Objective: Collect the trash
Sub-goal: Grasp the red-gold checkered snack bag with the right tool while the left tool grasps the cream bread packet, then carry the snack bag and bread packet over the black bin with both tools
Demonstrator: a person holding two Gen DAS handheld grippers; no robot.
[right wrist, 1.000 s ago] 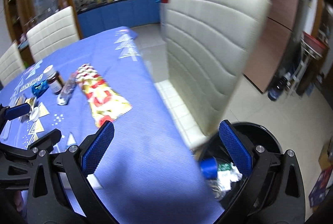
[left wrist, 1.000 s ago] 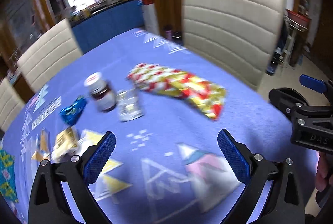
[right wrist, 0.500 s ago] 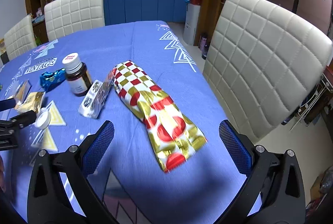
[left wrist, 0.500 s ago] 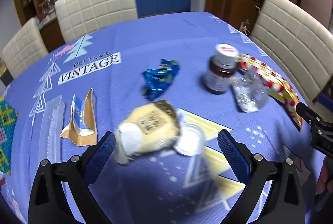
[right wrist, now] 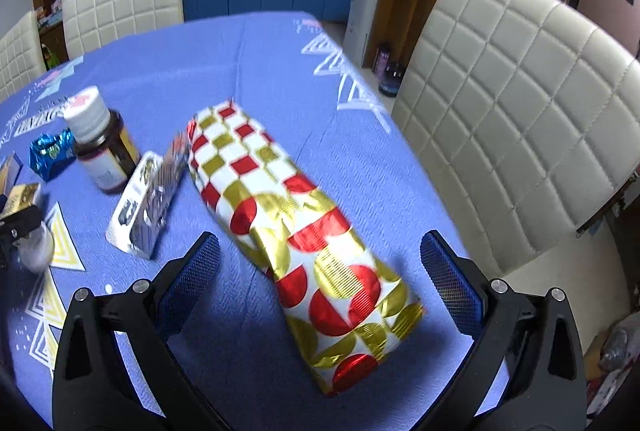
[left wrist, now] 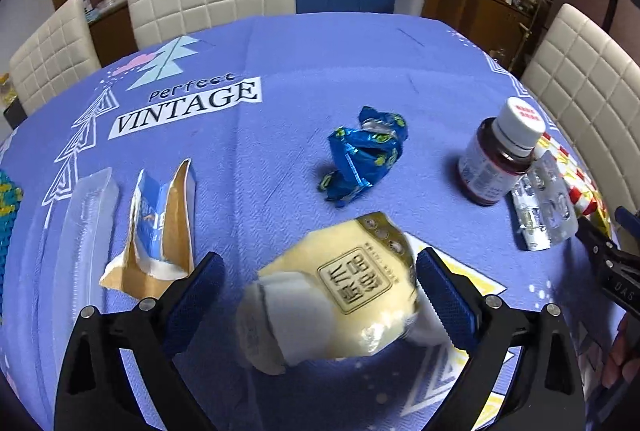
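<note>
As tools [left wrist: 318, 293] close: wrappers [left wrist: 340, 295] between.

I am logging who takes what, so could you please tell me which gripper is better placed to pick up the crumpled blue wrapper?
Left. The left gripper, closing around the yellow packet, faces the blue wrapper just beyond. The right gripper frames the red-and-gold bag, the wrapper far to its left.
</note>
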